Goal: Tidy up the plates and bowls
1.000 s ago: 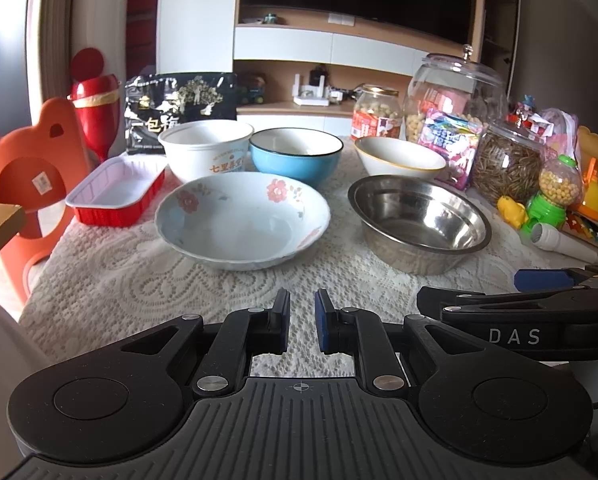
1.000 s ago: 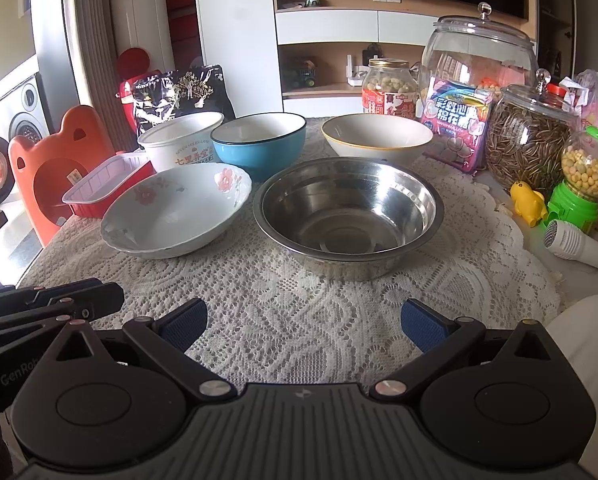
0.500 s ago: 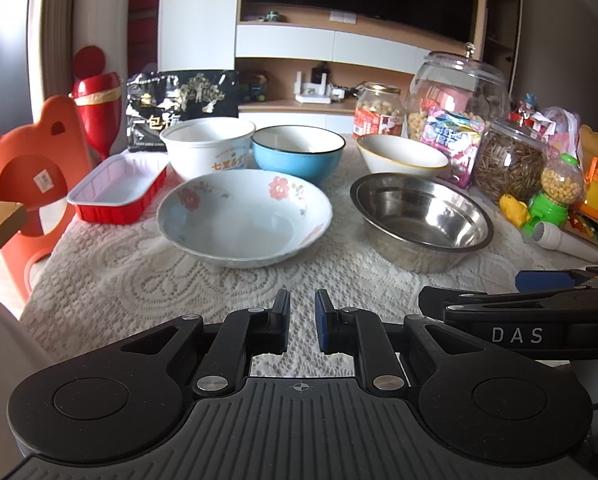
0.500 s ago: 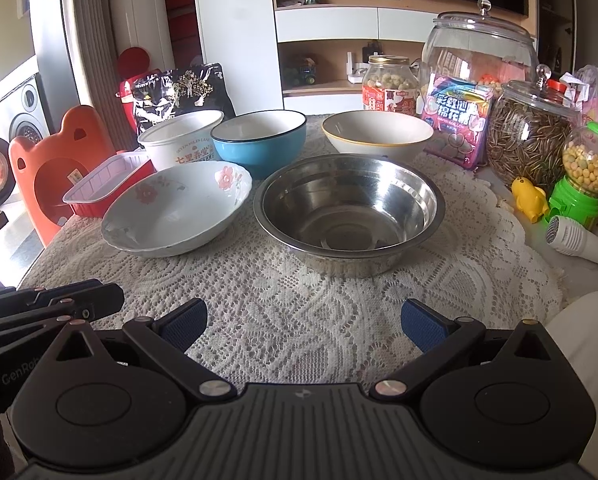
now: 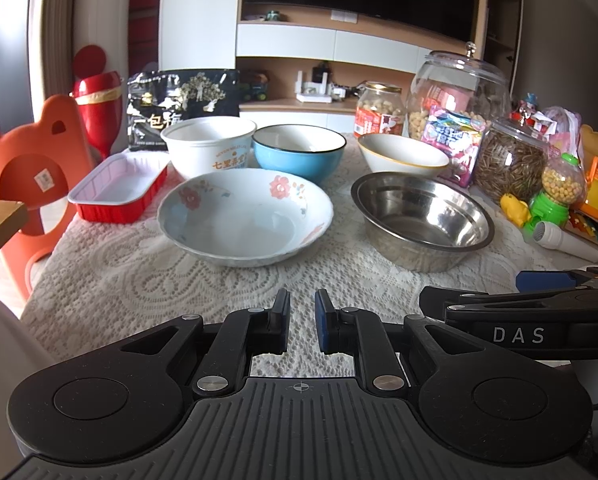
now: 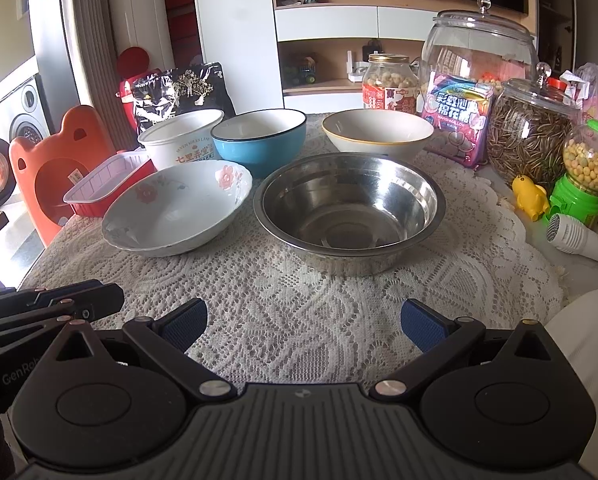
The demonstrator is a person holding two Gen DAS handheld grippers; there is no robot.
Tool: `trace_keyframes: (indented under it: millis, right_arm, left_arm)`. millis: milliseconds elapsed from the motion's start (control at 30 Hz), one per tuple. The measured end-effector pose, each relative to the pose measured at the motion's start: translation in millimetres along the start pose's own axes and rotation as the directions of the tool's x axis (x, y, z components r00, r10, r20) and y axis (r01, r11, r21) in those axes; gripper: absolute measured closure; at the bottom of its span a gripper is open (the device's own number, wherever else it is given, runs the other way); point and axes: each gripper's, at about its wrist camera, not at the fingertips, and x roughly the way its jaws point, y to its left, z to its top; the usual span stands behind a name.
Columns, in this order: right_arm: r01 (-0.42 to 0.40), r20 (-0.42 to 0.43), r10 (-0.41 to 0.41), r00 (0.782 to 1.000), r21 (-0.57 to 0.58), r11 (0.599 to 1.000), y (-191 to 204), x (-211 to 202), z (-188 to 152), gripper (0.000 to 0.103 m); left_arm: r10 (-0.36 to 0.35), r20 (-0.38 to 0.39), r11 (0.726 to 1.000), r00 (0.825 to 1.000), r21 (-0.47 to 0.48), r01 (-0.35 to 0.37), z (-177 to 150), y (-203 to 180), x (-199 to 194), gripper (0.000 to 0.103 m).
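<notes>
Hovering low over lace tablecloth (image 6: 299, 320): left gripper (image 5: 301, 312) clenched, empty; right gripper (image 6: 303, 322) released, empty. Floral bowl (image 5: 245, 216) beside steel bowl (image 6: 349, 210), mid-table. Black snack bag (image 5: 181, 106) partly hidden behind paper bowl (image 5: 208, 146).

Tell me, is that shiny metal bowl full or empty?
Empty. The steel bowl stands upright on the lace cloth, and its bare, reflective bottom shows.

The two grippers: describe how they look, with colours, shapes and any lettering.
Both are matte black plastic. Each has a ribbed grey-black base plate, two rounded lobes with circular recesses, silver pivot pins and angular linkage arms ending in blue textured pads. The left gripper shows partial "GenRo" lettering on its side in the right wrist view; the right gripper reads "DAS" in white.
</notes>
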Motion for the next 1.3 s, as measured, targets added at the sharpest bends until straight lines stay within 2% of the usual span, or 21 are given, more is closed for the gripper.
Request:
trace_keyframes:
  millis: [967,1067,1200,1300]
  right_arm:
    - [-0.008,-0.002,0.008,1.0,0.007,1.0,-2,1,1,0.0]
    - [-0.016,0.003,0.015,1.0,0.019,1.0,-10,3,5,0.0]
    - [-0.003,0.028,0.001,1.0,0.061,0.998,-29,7,18,0.0]
    - [-0.001,0.04,-0.003,0.999,0.106,0.994,-50,13,30,0.0]
  left_arm:
    - [0.012,-0.013,1.0,1.0,-0.004,-0.012,2,0,3,0.087]
    - [-0.023,-0.017,0.999,1.0,-0.026,0.022,11,0,7,0.087]
    - [-0.14,-0.028,0.988,0.99,-0.077,0.137,34,2,20,0.087]
    - [-0.193,-0.065,0.979,0.979,-0.075,0.188,53,-4,36,0.086]
